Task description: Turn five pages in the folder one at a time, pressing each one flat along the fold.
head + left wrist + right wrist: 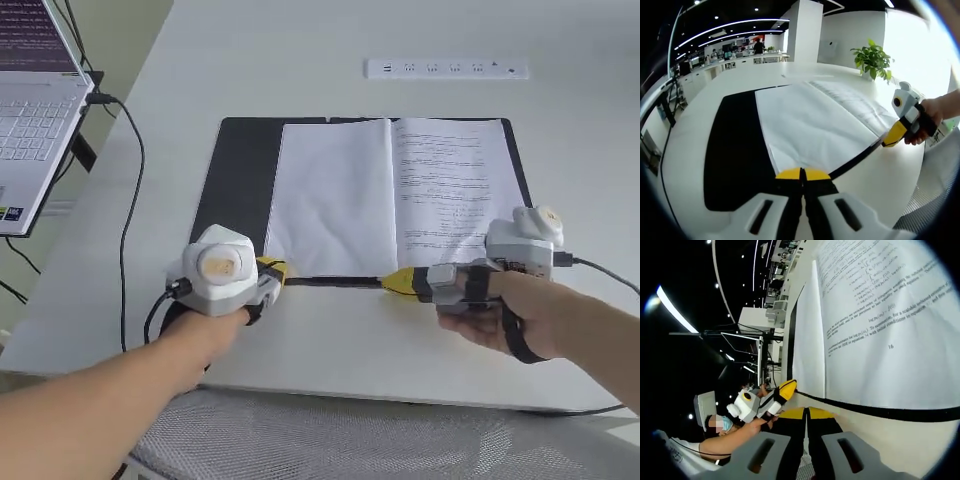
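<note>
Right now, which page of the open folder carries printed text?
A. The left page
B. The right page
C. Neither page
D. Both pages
B: in the head view the right page is covered in lines of print, while the left page is plain white.

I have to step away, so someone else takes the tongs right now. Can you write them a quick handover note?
Left tongs: shut, empty, at the folder near edge, by the blank left page corner.
Right tongs: shut, empty, at the near edge just below the fold, under the printed right page.
Done: folder lies open, both pages flat; the number of turns made cannot be told.
Left: probably turn the next page and press it along the fold.
</note>
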`<state>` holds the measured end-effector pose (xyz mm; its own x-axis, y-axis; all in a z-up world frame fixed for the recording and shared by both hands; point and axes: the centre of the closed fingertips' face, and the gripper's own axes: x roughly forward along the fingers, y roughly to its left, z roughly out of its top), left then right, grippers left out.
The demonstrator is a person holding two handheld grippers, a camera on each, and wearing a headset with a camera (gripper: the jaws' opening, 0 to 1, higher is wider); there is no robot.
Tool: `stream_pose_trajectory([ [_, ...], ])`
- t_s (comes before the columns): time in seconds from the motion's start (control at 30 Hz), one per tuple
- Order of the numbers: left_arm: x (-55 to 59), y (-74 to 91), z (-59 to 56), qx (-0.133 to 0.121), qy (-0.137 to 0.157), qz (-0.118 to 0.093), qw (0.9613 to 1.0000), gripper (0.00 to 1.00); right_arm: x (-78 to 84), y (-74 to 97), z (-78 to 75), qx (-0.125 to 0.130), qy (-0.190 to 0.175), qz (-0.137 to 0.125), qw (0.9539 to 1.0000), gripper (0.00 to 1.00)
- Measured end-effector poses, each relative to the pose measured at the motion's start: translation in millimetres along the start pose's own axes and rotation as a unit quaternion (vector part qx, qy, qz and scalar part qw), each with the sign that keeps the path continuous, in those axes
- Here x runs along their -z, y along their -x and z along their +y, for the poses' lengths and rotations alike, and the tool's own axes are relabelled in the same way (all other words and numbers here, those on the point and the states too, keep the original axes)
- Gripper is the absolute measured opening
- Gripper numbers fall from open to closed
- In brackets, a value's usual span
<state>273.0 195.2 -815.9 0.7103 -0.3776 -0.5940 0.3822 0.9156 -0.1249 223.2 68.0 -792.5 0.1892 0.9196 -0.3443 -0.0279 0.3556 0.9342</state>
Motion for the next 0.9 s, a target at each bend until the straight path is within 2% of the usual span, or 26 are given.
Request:
stream_pose_trajectory([
  [0.07, -0.5, 0.4, 0.0, -0.001, 0.008, 0.001, 1.0, 0.0, 1.0, 3.7, 4.7, 0.001, 0.004, -0.003, 1.0, 0.0],
  [0.13, 0.0, 0.9, 0.1, -0.002, 0.045, 0.006, 0.999, 0.0, -1.2, 9.2, 8.6, 0.006, 0.013, -0.014, 0.9998, 0.0],
  [0.17, 0.3, 1.9, 0.3, -0.001, 0.044, 0.011, 0.999, 0.0, -1.9, 12.1, 10.7, 0.006, 0.014, -0.018, 0.9997, 0.0],
  [0.27, 3.0, 5.6, -4.6, 0.005, 0.027, 0.036, 0.999, 0.0, -11.1, 26.1, 18.0, 0.009, 0.021, -0.053, 0.9983, 0.0],
  [0.37, -2.5, 12.4, -7.7, 0.005, 0.022, 0.039, 0.999, 0.0, -14.0, 37.4, 22.6, 0.013, 0.021, -0.069, 0.9973, 0.06],
  [0.43, -10.2, 18.2, -9.5, 0.009, 0.024, 0.03, 0.9992, 0.0, -14.8, 48.7, 30.4, 0.01, 0.023, -0.084, 0.9961, 0.07],
  [0.53, -15.7, 26.0, -11.2, 0.012, 0.03, 0.035, 0.9989, 0.0, -14.9, 63.3, 39.1, 0.014, 0.034, -0.102, 0.9941, 0.12],
  [0.6, -23.4, 35.7, -13.6, 0.013, 0.031, 0.028, 0.999, 0.01, -17.9, 75.5, 42.5, 0.027, 0.042, -0.123, 0.9912, 0.17],
  [0.7, -33.8, 51.4, -18.0, 0.022, 0.027, 0.016, 0.9993, 0.11, -20.7, 94.3, 49.8, 0.043, 0.066, -0.149, 0.9856, 0.23],
  [0.8, -39.9, 65.8, -19.1, 0.024, 0.014, 0.007, 0.9996, 0.15, -19.0, 112.5, 54.1, 0.052, 0.07, -0.166, 0.9822, 0.27],
  [0.83, -42.2, 73.5, -20.5, 0.022, 0.012, 0.004, 0.9997, 0.16, -22.6, 121.8, 50.9, 0.072, 0.077, -0.186, 0.9768, 0.29],
  [0.9, -44.8, 82.9, -22.4, 0.024, 0.011, 0.001, 0.9997, 0.2, -20.0, 131.4, 52.3, 0.08, 0.082, -0.194, 0.9743, 0.32],
])
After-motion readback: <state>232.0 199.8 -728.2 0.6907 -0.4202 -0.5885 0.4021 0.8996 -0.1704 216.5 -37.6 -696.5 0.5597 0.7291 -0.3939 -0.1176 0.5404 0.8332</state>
